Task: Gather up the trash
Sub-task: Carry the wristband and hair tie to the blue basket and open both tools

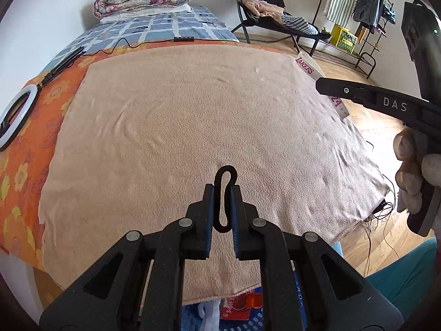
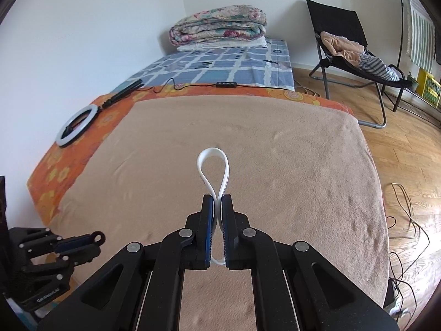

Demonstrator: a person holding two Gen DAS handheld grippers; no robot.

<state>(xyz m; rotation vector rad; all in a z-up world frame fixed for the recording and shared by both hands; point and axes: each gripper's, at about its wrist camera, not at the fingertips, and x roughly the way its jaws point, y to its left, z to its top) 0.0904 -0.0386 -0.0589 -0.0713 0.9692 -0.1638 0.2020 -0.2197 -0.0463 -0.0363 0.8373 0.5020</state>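
Grippers over the beige blanket (image 2: 275,165) – left gripper (image 1: 222,193) clamped on black band (image 1: 224,176) (looped), right gripper (image 2: 217,201) on white wristband (image 2: 212,162)

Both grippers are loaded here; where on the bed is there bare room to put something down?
The beige blanket is bare from the right gripper, shut on a white band, to the orange floral cover. Only its right edge holds a Lakers band. Crowded: the left strip with the ring light, and the far end's folded quilts. The left gripper pinches a black band.
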